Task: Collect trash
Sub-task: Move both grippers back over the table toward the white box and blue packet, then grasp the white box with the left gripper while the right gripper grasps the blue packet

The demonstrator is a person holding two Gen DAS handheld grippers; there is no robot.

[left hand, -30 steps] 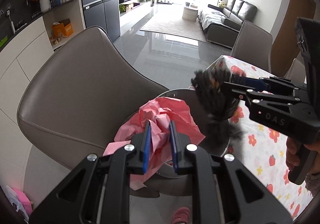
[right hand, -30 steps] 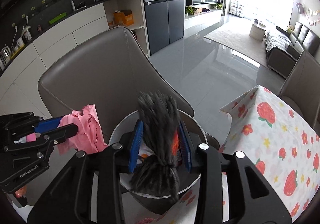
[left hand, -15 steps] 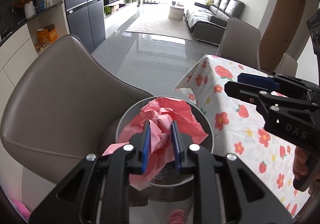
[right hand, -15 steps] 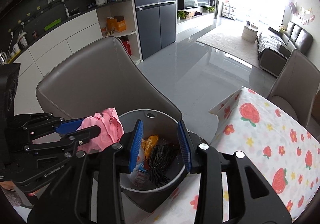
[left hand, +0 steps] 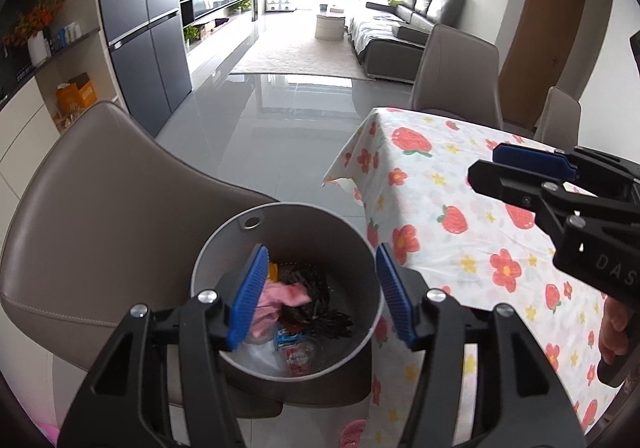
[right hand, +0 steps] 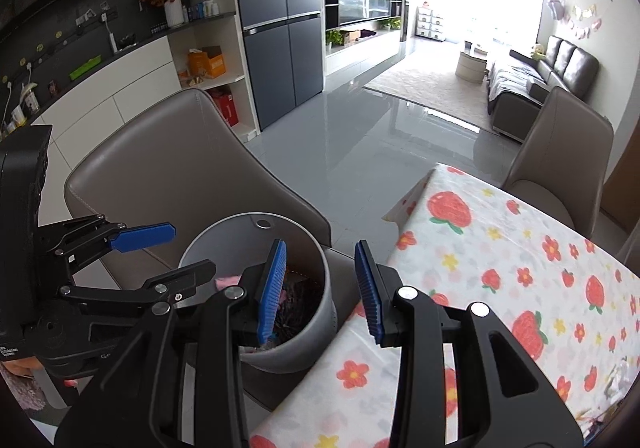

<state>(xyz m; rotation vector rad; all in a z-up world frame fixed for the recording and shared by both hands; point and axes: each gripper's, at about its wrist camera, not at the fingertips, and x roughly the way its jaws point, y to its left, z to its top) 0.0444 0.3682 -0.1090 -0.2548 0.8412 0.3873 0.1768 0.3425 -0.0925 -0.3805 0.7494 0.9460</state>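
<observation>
While the left gripper (left hand: 320, 292) hangs over the grey bin (left hand: 224, 248), its jaws are opening and nothing sits between the 2 blue pads (left hand: 250, 296); released.

L to R, left wrist view:
- Taupe chair (left hand: 100, 232) at far L, backrest curving behind the bin. Bin stands on its seat, just beside the table edge.
- Bin contents: pink crumpled paper (left hand: 280, 298) lying at L side of the bin, down inside, touching a black stringy wad (left hand: 316, 312) to its R. Orange scrap behind, at back wall. Clear wrapper w/ red-blue print at bottom front.
- Small round hole in bin's far wall near rim.
- Table w/ white floral cloth (left hand: 460, 240) to R of bin; cloth corner hangs down beside bin wall.
- Right gripper (left hand: 486, 168) at far R, above the cloth, well clear of bin. A hand (left hand: 612, 332) grips its handle, lower R edge.

Right wrist view:
- Left gripper seen from the side at L, fingers spread, tips over bin's L rim.
- Right gripper's 2 pads stand part-open, nothing between them; released. L pad overlaps bin's R rim in view, R pad over the cloth edge.
- 2nd chair at far end of table, R.
</observation>
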